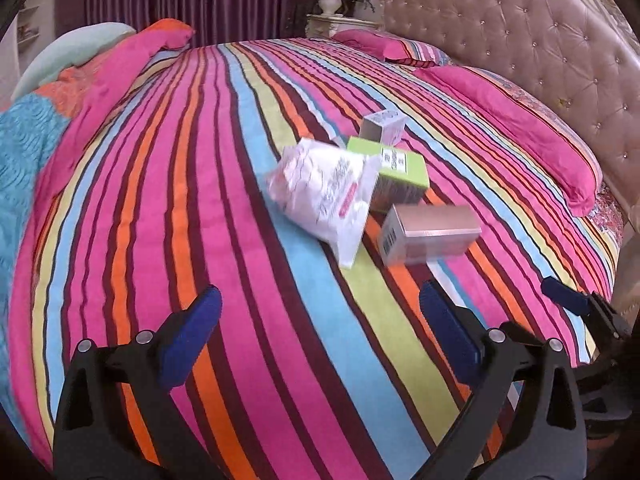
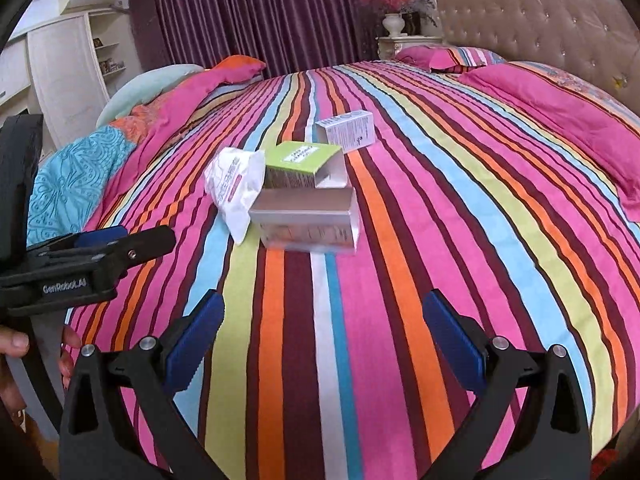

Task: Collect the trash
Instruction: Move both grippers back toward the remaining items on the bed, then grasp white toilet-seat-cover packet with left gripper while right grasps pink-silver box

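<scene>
Luckily, both the left hand-held gripper (image 1: pixel 320 316) and the right hand-held gripper (image 2: pixel 322 320) were wide open and empty. The trash, a crumpled white bag (image 1: pixel 324 192) touching three boxes (image 2: pixel 306 216), lay farther up the bed (image 2: pixel 400 360). The soft bag could slip, or a pinch could crush a box.

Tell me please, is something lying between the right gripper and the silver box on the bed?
Nothing visible. Only bare striped bedspread lies between the open right gripper and the silver box.

Bright, even light; slight motion blur, strong fisheye bending at edges
</scene>
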`<state>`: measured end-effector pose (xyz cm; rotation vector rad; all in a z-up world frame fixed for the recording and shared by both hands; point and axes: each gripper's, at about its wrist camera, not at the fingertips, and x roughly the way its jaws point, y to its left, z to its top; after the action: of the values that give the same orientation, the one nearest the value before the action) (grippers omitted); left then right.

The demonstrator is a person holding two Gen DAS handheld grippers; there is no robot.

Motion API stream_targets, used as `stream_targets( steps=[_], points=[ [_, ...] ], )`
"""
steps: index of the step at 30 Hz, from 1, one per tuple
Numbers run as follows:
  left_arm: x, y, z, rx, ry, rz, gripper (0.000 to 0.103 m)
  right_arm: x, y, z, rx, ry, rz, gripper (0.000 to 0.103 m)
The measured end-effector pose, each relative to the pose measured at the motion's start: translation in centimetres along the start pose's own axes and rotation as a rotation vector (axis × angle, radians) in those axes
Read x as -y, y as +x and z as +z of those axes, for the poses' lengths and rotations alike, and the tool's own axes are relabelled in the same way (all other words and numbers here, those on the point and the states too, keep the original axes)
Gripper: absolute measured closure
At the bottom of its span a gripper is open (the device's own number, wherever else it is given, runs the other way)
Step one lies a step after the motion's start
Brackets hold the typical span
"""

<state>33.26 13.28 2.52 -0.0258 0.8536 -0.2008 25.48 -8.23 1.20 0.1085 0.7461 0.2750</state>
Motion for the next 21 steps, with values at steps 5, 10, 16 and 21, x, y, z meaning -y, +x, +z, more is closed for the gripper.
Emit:
stream_targets(
  steps=[5,10,16,21],
  points=[
    [-1.0,2.1,2.5,-0.014,0.021,-0.034,0.007,-1.2,2.2,1.0,-0.022,-0.022,-0.012,0.008],
    [-1.4,4.2,4.2,-0.037,0.047,-0.08,0.007,-2.1,4.2,2.1,-0.032,-0.05,-0.035,0.008],
    [-1.3,5.6,5.6,-0.052,0.099,-0.114,0.007,-2.7,6.4,3.5,-0.038,-0.06,-0.095,0.008],
    [-1.7,6.6,7.1,-0.063,0.106,-0.152,0.007,-2.6,8.3,4.2,-0.06,-0.051,-0.144,0.008]
  ],
)
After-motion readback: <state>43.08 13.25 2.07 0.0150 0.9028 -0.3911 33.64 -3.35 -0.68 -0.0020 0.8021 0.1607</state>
